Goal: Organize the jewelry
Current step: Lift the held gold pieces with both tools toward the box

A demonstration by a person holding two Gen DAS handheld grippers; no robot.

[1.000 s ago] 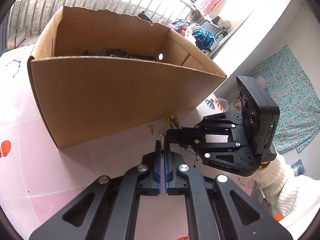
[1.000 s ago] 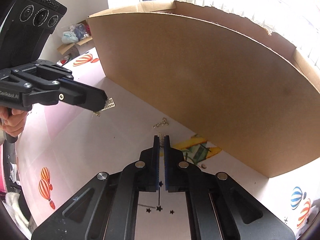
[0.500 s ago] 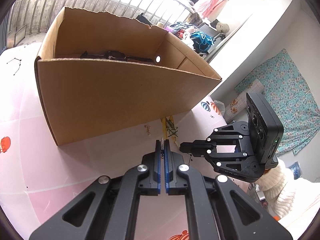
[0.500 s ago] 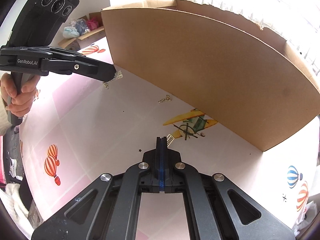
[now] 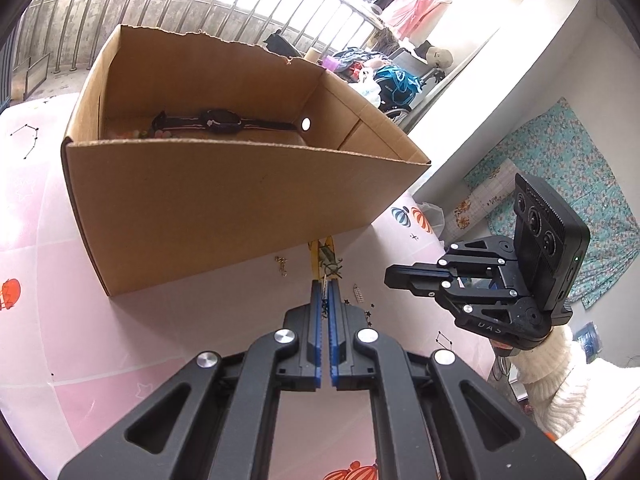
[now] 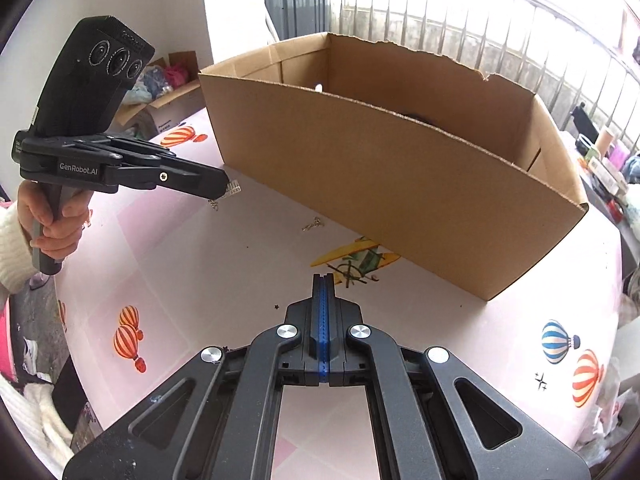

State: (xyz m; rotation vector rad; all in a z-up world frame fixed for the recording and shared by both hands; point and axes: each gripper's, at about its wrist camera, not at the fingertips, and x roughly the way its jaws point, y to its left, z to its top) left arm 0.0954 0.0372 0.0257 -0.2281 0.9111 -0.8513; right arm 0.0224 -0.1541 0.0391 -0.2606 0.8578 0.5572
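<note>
My left gripper (image 5: pixel 326 285) is shut on a small silver earring (image 6: pixel 233 190) whose short chain dangles below the tips; in the right wrist view it (image 6: pixel 224 185) hangs over the table, left of the box. My right gripper (image 6: pixel 323 278) is shut, with nothing visible between its blue pads; in the left wrist view it (image 5: pixel 390 278) hovers to the right. A small silver pendant (image 5: pixel 357 293) lies on the table between the two grippers. Another chain piece (image 6: pixel 313 224) lies near the wall of the cardboard box (image 6: pixel 400 184). A black watch (image 5: pixel 218 122) and some beads lie inside the box.
The box (image 5: pixel 224 208) stands open on a pink tablecloth (image 6: pixel 208 280) printed with balloons and a yellow plane (image 6: pixel 352 264). A person's hand (image 6: pixel 56 224) in a white sleeve grips the left handle. Clutter and a window railing lie beyond the table.
My right gripper has shut fully and lifted up and away from the left one; the small piece seen at its tips earlier is gone from them. My left gripper keeps its grip.
</note>
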